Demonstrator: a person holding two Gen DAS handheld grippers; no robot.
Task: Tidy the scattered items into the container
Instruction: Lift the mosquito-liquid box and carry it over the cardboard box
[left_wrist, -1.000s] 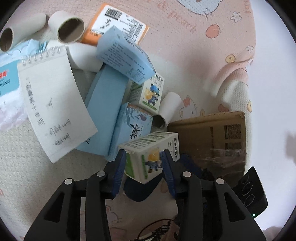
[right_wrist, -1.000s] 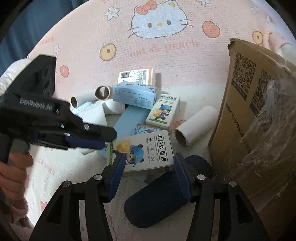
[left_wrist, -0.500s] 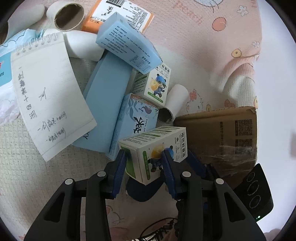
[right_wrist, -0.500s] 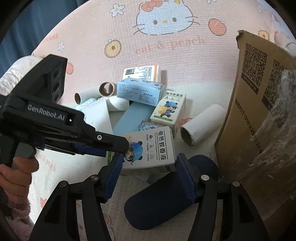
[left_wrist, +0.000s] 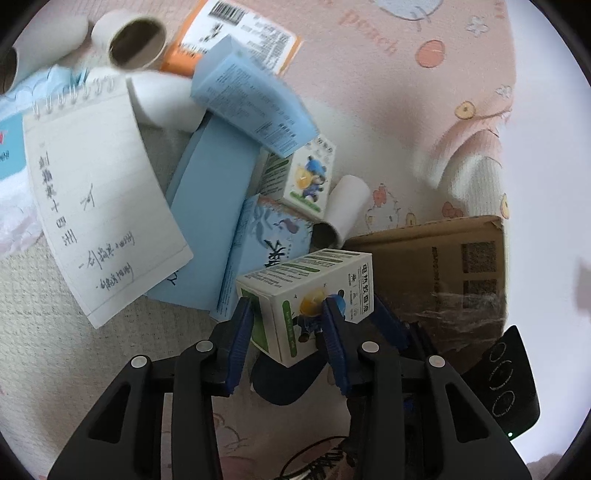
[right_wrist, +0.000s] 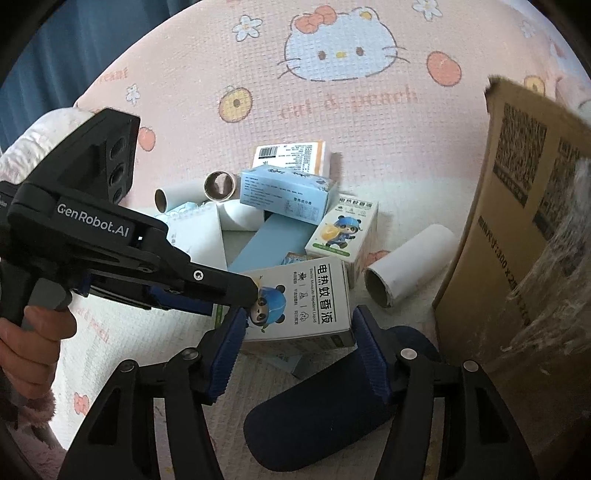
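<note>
We grip the white box (left_wrist: 306, 295) in the left gripper (left_wrist: 286, 325), both pads pressed on its sides, above the clutter on the pink mat (right_wrist: 332, 110). Our right gripper (right_wrist: 295, 350) has just been opening; its jaws stand wide around the same box, the left pad (right_wrist: 225, 354) near its edge, the right one apart. The carton (right_wrist: 517, 240) stands just right of the box.

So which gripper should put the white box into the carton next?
Probably right. The right gripper straddles the box, its jaws just closing slightly without pressing yet, and the carton stands beside it. The left gripper grips the box but sits farther away.
</note>
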